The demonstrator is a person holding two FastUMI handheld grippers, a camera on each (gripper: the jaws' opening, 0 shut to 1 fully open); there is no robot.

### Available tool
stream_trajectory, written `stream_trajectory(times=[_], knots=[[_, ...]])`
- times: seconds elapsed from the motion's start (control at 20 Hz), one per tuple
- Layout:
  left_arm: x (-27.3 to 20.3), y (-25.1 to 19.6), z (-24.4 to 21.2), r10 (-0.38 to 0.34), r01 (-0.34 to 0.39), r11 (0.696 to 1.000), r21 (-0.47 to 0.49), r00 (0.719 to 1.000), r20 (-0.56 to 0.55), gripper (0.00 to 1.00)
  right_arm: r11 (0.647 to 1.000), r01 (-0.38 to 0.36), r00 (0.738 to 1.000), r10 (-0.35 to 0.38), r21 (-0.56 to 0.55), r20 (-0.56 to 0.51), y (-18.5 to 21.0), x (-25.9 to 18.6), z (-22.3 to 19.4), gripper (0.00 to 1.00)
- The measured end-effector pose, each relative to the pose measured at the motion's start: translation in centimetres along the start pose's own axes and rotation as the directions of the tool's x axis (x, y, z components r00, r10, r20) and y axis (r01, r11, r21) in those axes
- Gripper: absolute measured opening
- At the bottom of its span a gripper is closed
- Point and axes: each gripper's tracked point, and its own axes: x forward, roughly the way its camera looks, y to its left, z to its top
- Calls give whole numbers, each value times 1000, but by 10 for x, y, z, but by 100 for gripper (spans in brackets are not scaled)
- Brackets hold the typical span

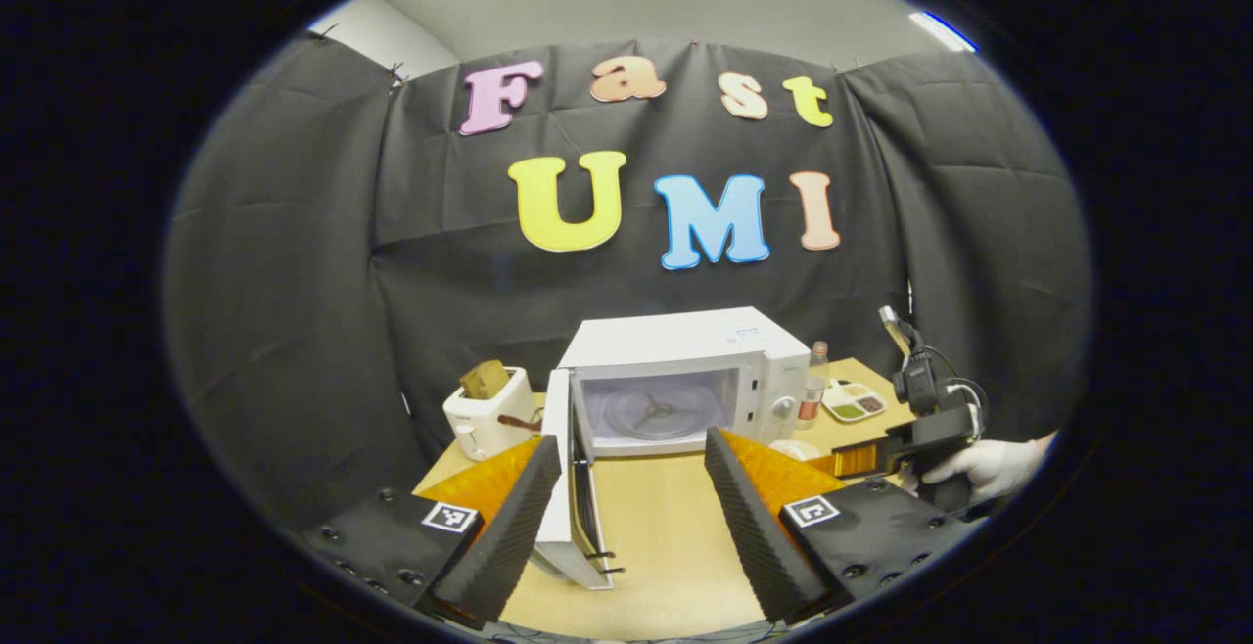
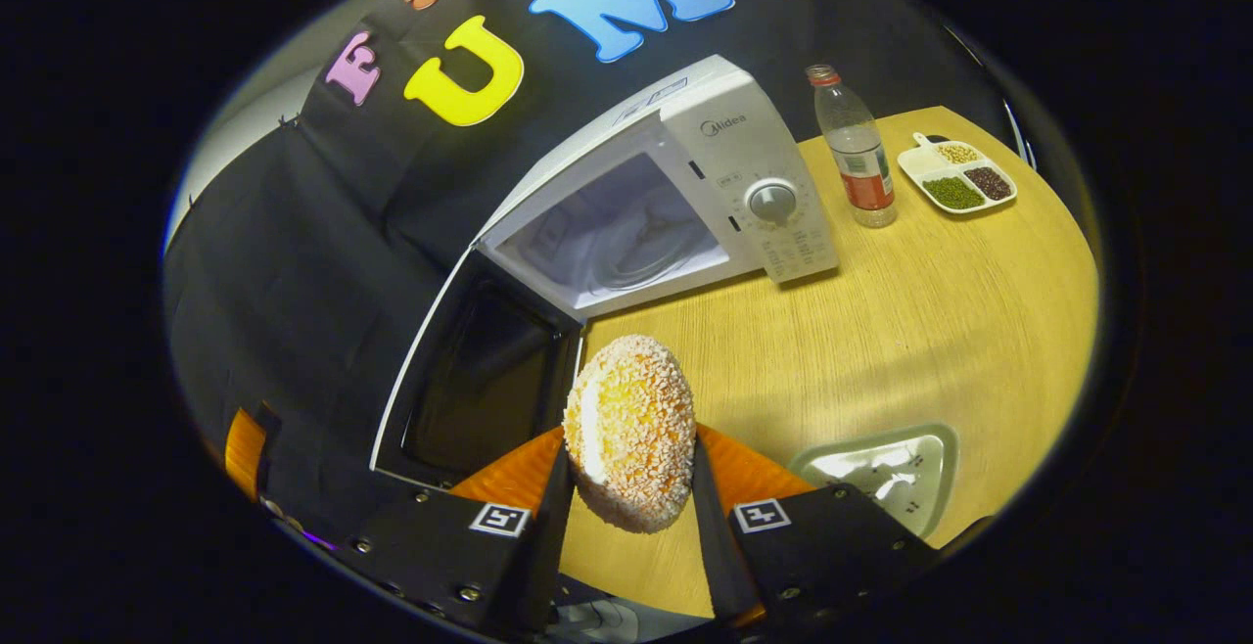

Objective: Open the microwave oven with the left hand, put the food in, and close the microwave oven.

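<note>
Left gripper view: left gripper [image 1: 631, 502] spread wide, empty, near the microwave [image 1: 685, 380] door [image 1: 568, 478], which hung open.

Right gripper view: right gripper [image 2: 626, 507] pinched crumbed food [image 2: 631, 434] above the table [image 2: 930, 311], short of the cavity. Risk: edge-on grip could slip or crumble it.

1. I see both views evenly lit from overhead; a bright ceiling light strip [image 1: 941, 30] glows at the upper right of the left gripper view.
2. In the right gripper view, the round crumb-coated patty [image 2: 631, 431] carries a strong highlight on its left face, and the pale wooden tabletop [image 2: 920, 321] shows soft shadow beside the white microwave oven [image 2: 685, 184].
3. The white empty tray [image 2: 886, 473] glares.
4. Fisheye distortion bends straight edges near the rim, where the picture darkens.
5. Focus looks sharp; I notice no motion blur.
</note>
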Motion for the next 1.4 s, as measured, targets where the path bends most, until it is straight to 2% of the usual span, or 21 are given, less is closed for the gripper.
stream_trajectory(times=[0.05, 0.1, 0.15, 0.2, 0.3, 0.45, 0.6, 0.75, 0.8, 0.9, 1.15, 1.2, 1.25, 1.3, 1.4], knots=[[2, 2, 2, -7, 7, 1000, -5, 1000, 5, 100, 1000, 3, 1000, -4, 23, 23, 6, 12, 7, 61], [5, 4, 3, -16, 16, 1000, -10, 1000, 8, 94, 999, 5, 999, -7, 46, 39, 12, 26, 11, 60], [9, 7, 5, -23, 23, 1000, -9, 1000, 8, 94, 998, 9, 998, -13, 63, 59, 16, 39, 16, 61], [12, 9, 7, -32, 32, 999, -3, 999, 12, 100, 997, 27, 996, -32, 69, 84, 18, 52, 24, 61], [16, 16, 10, -45, 45, 998, 35, 999, 24, 98, 996, 51, 990, -59, 70, 128, 26, 77, 39, 61], [22, 22, 11, -62, 58, 992, 114, 997, 37, 100, 993, 68, 979, -85, 96, 183, 36, 117, 59, 61], [26, 29, 8, -72, 66, 987, 144, 996, 42, 100, 986, 112, 960, -139, 121, 243, 38, 152, 81, 61], [31, 31, -1, -93, 86, 986, 143, 995, 41, 97, 973, 183, 928, -218, 139, 303, 33, 183, 99, 61], [34, 31, -4, -100, 95, 986, 135, 994, 34, 100, 971, 191, 917, -230, 148, 326, 33, 194, 105, 61], [38, 35, -11, -106, 102, 987, 120, 994, 28, 98, 965, 204, 902, -252, 167, 352, 35, 213, 116, 61], [48, 58, -34, -67, 68, 989, 128, 998, -12, 100, 936, 264, 826, -345, 235, 446, 21, 248, 138, 61], [48, 61, -33, -66, 66, 990, 126, 998, -5, 100, 929, 268, 817, -360, 257, 451, 18, 254, 139, 61], [48, 65, -35, -60, 61, 990, 124, 998, -10, 95, 923, 280, 806, -375, 263, 458, 14, 259, 138, 61], [48, 69, -39, -54, 55, 991, 118, 998, -16, 100, 918, 296, 796, -391, 266, 462, 10, 263, 138, 61], [47, 73, -44, -50, 52, 994, 97, 998, -24, 98, 905, 331, 780, -421, 266, 462, -1, 270, 135, 61]])
